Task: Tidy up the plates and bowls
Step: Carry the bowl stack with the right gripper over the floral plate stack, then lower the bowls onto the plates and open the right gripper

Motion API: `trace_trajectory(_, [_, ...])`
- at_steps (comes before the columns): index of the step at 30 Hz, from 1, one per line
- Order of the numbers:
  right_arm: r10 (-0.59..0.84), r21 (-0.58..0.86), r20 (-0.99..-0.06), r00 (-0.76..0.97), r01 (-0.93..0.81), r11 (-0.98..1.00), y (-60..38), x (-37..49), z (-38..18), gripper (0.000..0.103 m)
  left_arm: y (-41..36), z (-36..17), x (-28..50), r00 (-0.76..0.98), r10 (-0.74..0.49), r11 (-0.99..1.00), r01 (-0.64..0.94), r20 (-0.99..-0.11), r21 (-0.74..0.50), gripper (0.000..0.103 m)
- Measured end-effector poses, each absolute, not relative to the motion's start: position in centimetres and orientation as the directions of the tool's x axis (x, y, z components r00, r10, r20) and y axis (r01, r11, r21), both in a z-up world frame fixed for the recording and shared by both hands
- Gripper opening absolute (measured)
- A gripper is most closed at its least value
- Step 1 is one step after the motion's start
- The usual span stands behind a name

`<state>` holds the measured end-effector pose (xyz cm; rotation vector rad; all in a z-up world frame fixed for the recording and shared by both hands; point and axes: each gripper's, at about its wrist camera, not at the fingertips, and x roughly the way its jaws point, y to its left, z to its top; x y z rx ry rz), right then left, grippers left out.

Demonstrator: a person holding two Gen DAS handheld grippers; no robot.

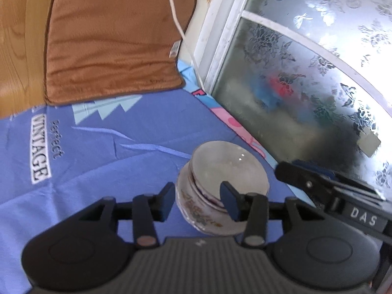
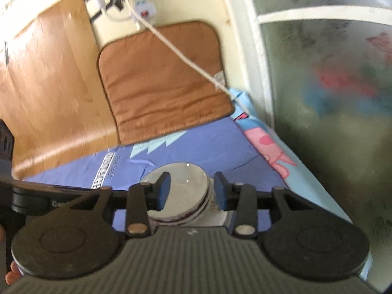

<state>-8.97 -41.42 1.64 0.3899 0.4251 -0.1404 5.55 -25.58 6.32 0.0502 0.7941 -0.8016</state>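
Observation:
A stack of white bowls [image 1: 220,191] with floral print on the side stands on the blue cloth [image 1: 103,152]. My left gripper [image 1: 199,202] is open, its fingers on either side of the stack's near rim, not closed on it. The right gripper's body [image 1: 343,191] shows at the right of the left wrist view. In the right wrist view the same stack [image 2: 181,196] sits between the fingers of my open right gripper [image 2: 192,191], and the left gripper's body [image 2: 36,196] shows at the left.
A brown cushion [image 1: 110,41] leans at the back on the wooden surface [image 1: 17,49]. A frosted flowered window [image 1: 306,73] runs along the right. A white cable [image 2: 186,56] hangs from a power strip [image 2: 143,2] on the wall.

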Motion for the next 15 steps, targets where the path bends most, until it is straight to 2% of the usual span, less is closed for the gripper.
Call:
trace_trajectory(7, [-0.095,0.387,-0.418,0.903,0.272,0.881,-39.3,-11.4,-0.3,0.043,-23.6,6.0,3.7,0.456,-0.623,0.703,0.683,-0.636,-0.199,0.043])
trace_trajectory(15, [-0.120,0.396,-0.406,0.906,0.292,0.871,-36.4,-12.0,0.2,0.043,-20.2,6.0,2.6,0.489,-0.625,0.709,0.681,-0.608,-0.182,0.043])
